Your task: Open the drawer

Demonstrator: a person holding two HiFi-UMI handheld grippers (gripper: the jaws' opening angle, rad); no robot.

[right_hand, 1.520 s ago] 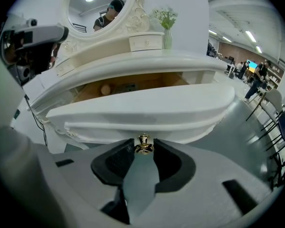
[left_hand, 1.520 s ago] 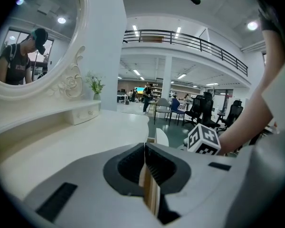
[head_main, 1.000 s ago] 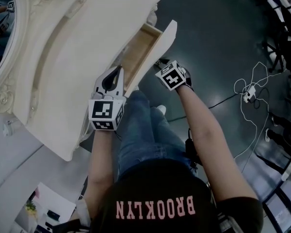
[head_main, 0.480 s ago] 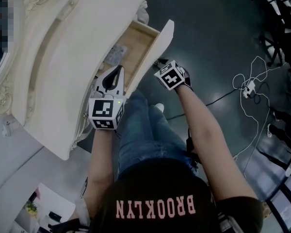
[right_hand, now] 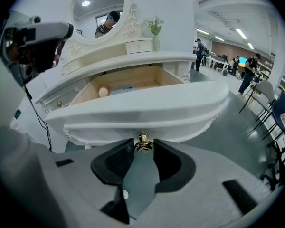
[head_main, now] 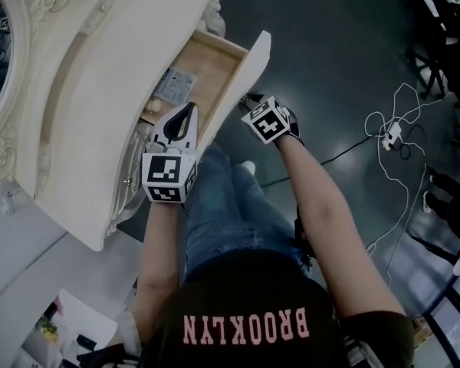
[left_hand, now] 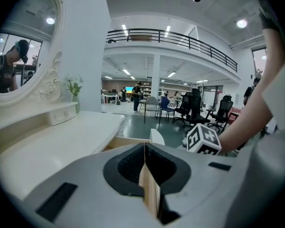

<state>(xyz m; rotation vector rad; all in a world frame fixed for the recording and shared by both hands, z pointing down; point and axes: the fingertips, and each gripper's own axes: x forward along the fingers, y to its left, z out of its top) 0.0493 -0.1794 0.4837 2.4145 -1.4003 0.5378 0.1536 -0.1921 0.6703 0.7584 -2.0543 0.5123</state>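
Fig.: drawer (head_main: pixel 215 64) of cream dressing table (head_main: pixel 69 205), standing well out from under its worktop (head_main: pixel 115 75). L gripper (left_hand: pixel 145 151): fingers shut on the near end of the drawer front (head_main: pixel 245 83). R gripper (right_hand: pixel 143 148): fingers part-open, pinching the brass knob (right_hand: pixel 143 141) at the front's centre. In drawer: small pale ball (right_hand: pixel 103 92), flat pack (head_main: pixel 174 87).

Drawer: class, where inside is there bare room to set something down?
In the drawer, bare wood lies between the grey packet and the far side wall. Crowded: the near end, with packet, pale ball and the left claw on the rim.
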